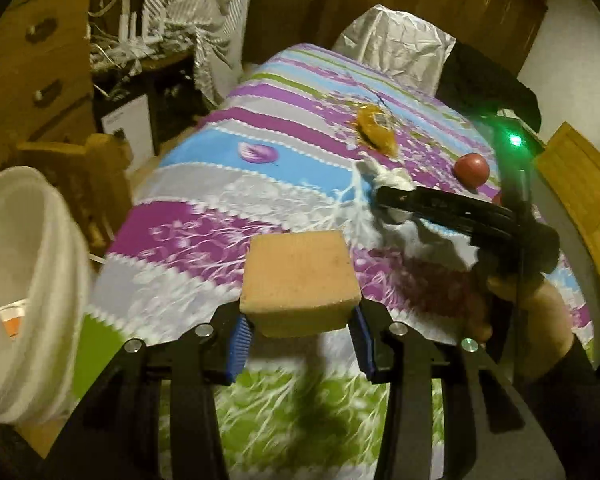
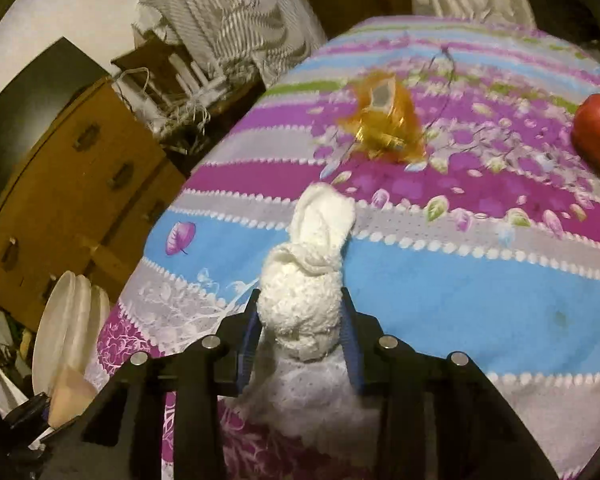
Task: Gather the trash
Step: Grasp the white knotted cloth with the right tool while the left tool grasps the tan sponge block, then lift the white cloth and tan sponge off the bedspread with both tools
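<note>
The left gripper (image 1: 300, 336) has its jaws clamped on a tan, block-shaped foam sponge (image 1: 299, 282), held above the striped floral tablecloth in purple, blue, grey and green (image 1: 204, 184). A white round plastic bin (image 1: 28, 280) stands just off the table's left edge, near the sponge; an orange-and-white scrap shows inside it.

The right gripper (image 2: 302, 332) has its jaws closed on a crumpled white paper tissue wad (image 2: 312, 280), raised over the cloth. In the left wrist view the same gripper (image 1: 396, 196) appears from the side with the wad in its tips.

A crinkled orange transparent wrapper (image 2: 384, 120) lies on the cloth beyond the wad. A red round apple (image 2: 598, 132) rests towards the right edge, well apart from the wrapper. A brown wooden drawer chest (image 2: 76, 184) stands beside the table.
</note>
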Motion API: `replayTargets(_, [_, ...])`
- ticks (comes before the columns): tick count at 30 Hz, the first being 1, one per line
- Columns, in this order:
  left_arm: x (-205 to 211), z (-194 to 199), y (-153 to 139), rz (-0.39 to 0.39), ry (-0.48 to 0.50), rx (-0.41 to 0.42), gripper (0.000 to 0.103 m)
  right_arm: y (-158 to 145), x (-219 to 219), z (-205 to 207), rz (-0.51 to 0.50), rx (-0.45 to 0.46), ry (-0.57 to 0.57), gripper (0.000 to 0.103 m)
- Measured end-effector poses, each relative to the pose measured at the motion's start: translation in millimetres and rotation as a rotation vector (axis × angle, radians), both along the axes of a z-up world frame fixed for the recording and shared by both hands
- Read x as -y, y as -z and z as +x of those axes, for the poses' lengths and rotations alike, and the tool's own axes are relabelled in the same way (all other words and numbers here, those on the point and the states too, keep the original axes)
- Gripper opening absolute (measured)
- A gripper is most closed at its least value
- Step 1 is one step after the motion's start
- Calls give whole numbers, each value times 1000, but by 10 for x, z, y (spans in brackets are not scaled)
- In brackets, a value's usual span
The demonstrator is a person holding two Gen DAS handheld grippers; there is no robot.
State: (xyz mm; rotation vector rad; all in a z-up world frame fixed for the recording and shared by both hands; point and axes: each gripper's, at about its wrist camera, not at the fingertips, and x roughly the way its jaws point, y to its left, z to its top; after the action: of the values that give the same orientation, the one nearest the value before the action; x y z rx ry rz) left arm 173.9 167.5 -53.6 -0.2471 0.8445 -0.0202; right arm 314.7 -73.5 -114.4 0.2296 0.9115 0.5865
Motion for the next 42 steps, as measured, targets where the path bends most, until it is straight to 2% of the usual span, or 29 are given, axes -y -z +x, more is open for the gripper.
replayTargets(6, [127,-172,-72,88,-18,17,41,-209,341,-589,58,50,21,37])
replayTargets(13, [271,-341,-132,163,-45,30,41,-312,860,-1652,41,58,68,37])
replayTargets(21, [512,-576,-202,232,-67,50,41,-344,1230,-2442,22,95,135,37])
replayTargets(27, [706,-725,-287,295,-62,84,41,-393,1298,-2680,18,128,135,38])
replayTargets(32, [792,-794,-351,329,-61,107,41,-450,1299,-2726,21,153,134,38])
replayTargets(42, [758,-866,-424,350,-79,136,41,-530,1183,-2777,23,176,112,37])
